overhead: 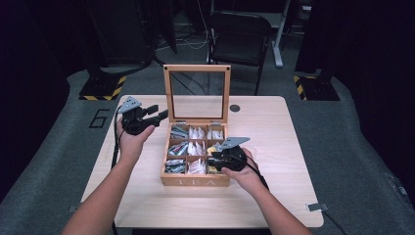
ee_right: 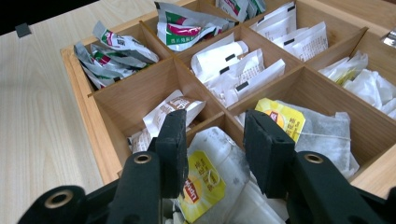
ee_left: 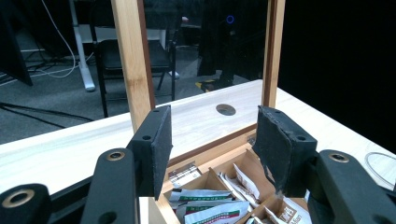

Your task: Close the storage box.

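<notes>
A: So, right hand-held gripper (ee_right: 212, 149)?
B: Jaws part-open, empty, over the near-right cell of the tea box (overhead: 195, 181), above a yellow-tag tea bag (ee_right: 205, 182).
A: Left hand-held gripper (ee_left: 212, 149)?
B: Wide open, holding nothing, just left of the box's upright lid (overhead: 197, 93).
A: Step?
B: Prob. picking a bag. Next needs a drop into the cell, then a pinch.

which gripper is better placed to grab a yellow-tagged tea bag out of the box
Right. The right gripper hangs open directly over the yellow-tagged tea bags in the tea box; the left gripper is off by the lid's left edge.
</notes>
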`<state>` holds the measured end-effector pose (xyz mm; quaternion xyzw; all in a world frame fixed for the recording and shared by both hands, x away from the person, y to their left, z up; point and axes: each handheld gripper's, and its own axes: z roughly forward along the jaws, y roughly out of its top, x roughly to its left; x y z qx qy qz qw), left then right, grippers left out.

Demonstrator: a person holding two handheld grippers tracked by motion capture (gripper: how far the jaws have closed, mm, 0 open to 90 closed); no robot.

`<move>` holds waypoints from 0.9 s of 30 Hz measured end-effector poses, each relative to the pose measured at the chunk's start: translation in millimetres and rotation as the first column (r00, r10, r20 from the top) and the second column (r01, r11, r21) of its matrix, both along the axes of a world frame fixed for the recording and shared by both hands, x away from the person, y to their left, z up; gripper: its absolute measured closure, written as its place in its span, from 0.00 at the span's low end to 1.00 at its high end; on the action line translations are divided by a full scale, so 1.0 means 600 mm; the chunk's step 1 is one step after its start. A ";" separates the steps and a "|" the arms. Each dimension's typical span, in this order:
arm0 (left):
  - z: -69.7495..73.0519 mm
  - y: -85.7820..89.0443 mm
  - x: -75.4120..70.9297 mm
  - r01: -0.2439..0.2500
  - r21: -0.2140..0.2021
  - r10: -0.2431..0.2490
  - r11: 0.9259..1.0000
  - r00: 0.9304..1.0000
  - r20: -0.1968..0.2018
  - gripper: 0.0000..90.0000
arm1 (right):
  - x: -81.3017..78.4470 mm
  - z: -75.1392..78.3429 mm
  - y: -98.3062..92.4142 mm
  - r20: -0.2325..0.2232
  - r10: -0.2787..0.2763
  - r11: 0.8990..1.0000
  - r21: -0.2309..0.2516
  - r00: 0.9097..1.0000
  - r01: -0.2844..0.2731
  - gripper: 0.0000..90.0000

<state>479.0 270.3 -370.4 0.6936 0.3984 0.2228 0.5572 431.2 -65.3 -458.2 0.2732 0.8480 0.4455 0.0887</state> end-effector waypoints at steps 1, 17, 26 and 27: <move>0.000 0.000 0.000 -0.002 0.000 0.002 1.000 1.000 0.000 0.51 | -0.002 0.000 -0.001 -0.010 -0.005 1.000 0.000 1.000 0.005 0.66; -0.001 0.003 0.001 -0.012 0.000 0.012 1.000 1.000 -0.003 0.51 | -0.012 0.002 -0.022 -0.037 0.014 1.000 -0.013 0.999 -0.015 0.79; -0.001 0.001 0.002 -0.011 0.003 0.011 1.000 1.000 -0.002 0.51 | -0.016 0.008 -0.026 -0.060 0.014 1.000 0.020 0.998 -0.013 0.88; -0.001 0.001 0.002 -0.011 0.003 0.011 1.000 1.000 -0.003 0.51 | -0.017 0.008 -0.026 -0.061 0.014 1.000 0.020 0.998 -0.013 0.90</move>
